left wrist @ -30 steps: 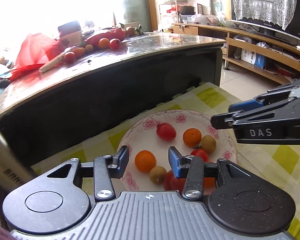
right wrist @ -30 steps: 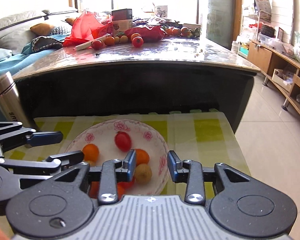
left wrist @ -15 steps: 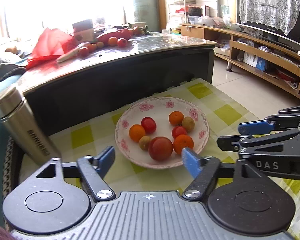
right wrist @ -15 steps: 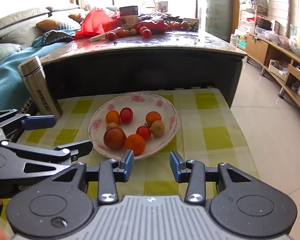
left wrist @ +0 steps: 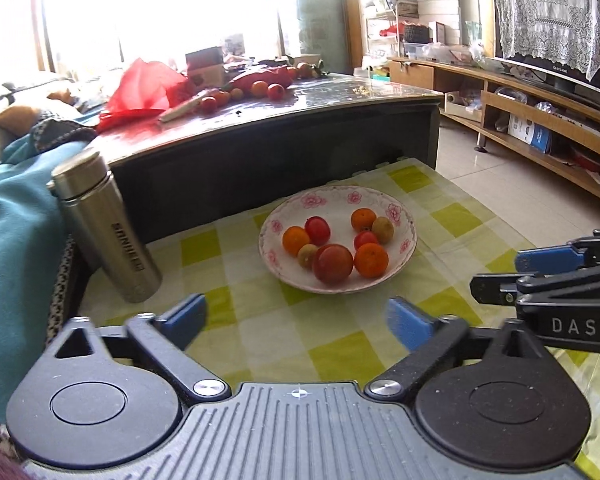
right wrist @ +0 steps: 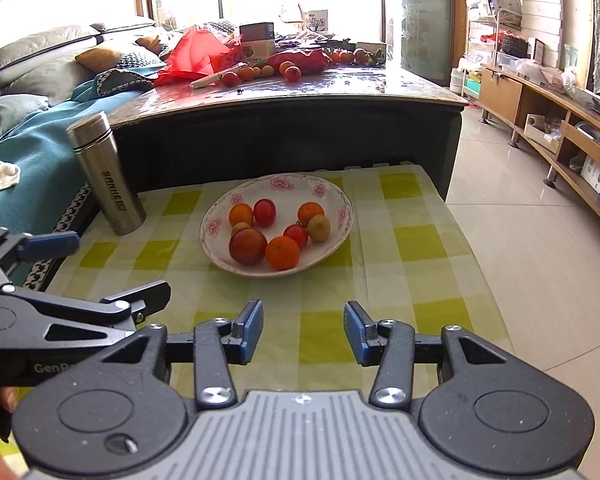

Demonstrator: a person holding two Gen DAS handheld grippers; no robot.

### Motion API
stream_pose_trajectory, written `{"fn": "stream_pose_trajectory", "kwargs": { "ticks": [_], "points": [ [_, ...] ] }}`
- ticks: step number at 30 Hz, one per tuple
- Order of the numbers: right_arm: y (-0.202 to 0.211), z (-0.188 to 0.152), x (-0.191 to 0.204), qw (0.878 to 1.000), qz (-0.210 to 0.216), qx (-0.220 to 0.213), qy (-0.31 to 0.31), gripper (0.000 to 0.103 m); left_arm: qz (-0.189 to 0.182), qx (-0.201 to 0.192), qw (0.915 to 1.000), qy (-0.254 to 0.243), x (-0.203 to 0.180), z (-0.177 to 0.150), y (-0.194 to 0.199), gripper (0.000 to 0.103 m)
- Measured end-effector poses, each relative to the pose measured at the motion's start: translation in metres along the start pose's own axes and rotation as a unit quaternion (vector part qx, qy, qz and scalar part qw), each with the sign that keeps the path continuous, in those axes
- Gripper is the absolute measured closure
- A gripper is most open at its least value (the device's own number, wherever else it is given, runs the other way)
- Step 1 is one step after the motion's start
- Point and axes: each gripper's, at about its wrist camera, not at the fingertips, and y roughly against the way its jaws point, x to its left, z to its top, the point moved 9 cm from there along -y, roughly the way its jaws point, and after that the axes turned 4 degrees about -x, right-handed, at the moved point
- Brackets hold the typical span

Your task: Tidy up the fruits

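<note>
- The dark table (right wrist: pixel 284 120) stands behind the green checked cloth (right wrist: pixel 403 240), with more fruit on its top.
- The flowered plate (right wrist: pixel 220 236) rests on the cloth and holds 7 fruits (right wrist: pixel 282 253).
- The steel flask (right wrist: pixel 108 176) stands upright, left of the plate.
- The left gripper (left wrist: pixel 298 320) is spread wide and empty, short of the plate.
- The right gripper (right wrist: pixel 303 330) is also spread and empty.

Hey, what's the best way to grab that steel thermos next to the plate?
Grip the steel thermos around its smooth cylindrical body, below the cap, coming from the near side. It stands nearly upright on the checked cloth, clear of the plate, with the teal blanket close behind it. The wide-open left gripper is nearer.
</note>
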Motion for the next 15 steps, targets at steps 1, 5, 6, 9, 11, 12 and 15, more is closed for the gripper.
{"fn": "stream_pose_trajectory", "kwargs": {
  "ticks": [1, 5, 6, 9, 11, 12, 15],
  "points": [
    [0.003, -0.002, 0.0, 1.0, -0.002, -0.002, 0.0, 0.053, 0.002, -0.004, 1.0, 0.001, 0.0, 0.0, 0.004, 0.0],
    [0.011, -0.01, -0.001, 1.0, -0.006, -0.001, -0.003, 0.053, 0.003, -0.008, 1.0, 0.002, -0.004, -0.004, 0.013, 0.0],
    [0.014, -0.011, -0.001, 1.0, -0.008, -0.002, -0.004, 0.053, 0.002, -0.008, 1.0, 0.003, -0.005, -0.006, 0.015, 0.0],
    [0.021, -0.016, -0.001, 1.0, -0.009, -0.003, -0.003, 0.052, 0.006, -0.01, 0.9999, 0.004, -0.007, -0.009, 0.02, 0.0],
    [0.024, -0.018, -0.001, 1.0, -0.01, -0.004, -0.002, 0.052, 0.011, -0.01, 0.9999, 0.004, -0.008, -0.011, 0.023, 0.0],
    [0.026, -0.02, -0.001, 1.0, -0.011, -0.005, -0.002, 0.052, 0.014, -0.01, 0.9998, 0.005, -0.008, -0.012, 0.025, 0.0],
    [0.03, -0.024, 0.0, 1.0, -0.014, -0.005, -0.001, 0.052, 0.018, -0.007, 0.9998, 0.01, -0.009, -0.015, 0.028, 0.0]
  ]
}}
